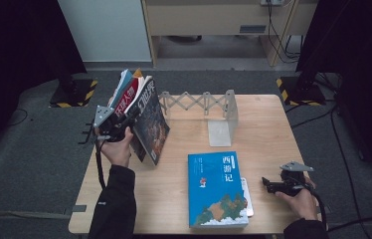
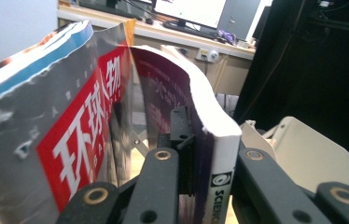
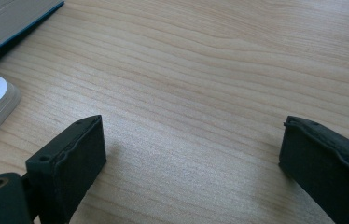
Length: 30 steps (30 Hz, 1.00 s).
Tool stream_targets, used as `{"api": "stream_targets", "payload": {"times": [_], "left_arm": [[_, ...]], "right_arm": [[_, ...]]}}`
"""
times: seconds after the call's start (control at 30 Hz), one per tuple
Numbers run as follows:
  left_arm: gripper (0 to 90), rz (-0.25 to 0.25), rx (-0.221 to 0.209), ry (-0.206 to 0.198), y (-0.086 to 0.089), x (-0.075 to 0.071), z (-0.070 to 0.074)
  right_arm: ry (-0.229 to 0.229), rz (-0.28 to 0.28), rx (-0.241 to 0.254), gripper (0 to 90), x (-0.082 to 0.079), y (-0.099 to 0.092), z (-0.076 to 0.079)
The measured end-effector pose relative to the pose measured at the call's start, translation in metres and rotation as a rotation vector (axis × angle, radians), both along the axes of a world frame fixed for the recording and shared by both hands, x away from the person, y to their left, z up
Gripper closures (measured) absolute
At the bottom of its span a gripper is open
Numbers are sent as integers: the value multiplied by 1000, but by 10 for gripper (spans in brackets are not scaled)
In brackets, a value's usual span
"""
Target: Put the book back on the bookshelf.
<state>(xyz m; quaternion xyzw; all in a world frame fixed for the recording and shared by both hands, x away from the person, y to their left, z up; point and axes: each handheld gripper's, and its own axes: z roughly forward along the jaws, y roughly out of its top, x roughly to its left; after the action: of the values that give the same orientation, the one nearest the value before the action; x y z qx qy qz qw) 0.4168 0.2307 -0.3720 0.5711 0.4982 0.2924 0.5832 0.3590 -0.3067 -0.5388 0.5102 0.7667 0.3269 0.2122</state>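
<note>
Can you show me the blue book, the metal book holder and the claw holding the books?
blue book (image 1: 217, 189), high view, middle of its cover.
book holder (image 1: 230, 110), high view, its upright end plate.
left claw (image 1: 124, 123), high view, tips shut on the dark book (image 1: 150, 122), cover.

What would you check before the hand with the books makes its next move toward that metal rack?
1. Grip: left gripper is shut on the thick dark book, jaws either side of its spine. Ok.
2. Book straightness: the thick dark book bows in the left gripper view. Not ok.
3. Neighbours: the red-and-white magazine leans against it, outside the jaws. Cannot tell if it will stay.
4. Landing spot: the folding bookend rack stands upright with bare table beside it. Ok.
5. Other hand: right gripper is open over bare wood, apart from the blue book. Ok.
</note>
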Motion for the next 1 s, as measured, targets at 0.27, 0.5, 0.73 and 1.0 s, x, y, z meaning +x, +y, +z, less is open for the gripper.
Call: {"api": "stream_targets", "payload": {"times": [0.27,0.5,0.73,1.0], "left_arm": [[821,51,20,-23,-2,11,0],[821,112,28,-61,-3,21,-2],[821,125,28,-88,-3,23,-8],[815,86,42,-31,3,18,-10]], "right_arm": [[0,-2,1,74,0,0,0],[0,-2,1,74,0,0,0],[3,0,1,73,0,0,0],[1,1,1,72,0,0,0]]}}
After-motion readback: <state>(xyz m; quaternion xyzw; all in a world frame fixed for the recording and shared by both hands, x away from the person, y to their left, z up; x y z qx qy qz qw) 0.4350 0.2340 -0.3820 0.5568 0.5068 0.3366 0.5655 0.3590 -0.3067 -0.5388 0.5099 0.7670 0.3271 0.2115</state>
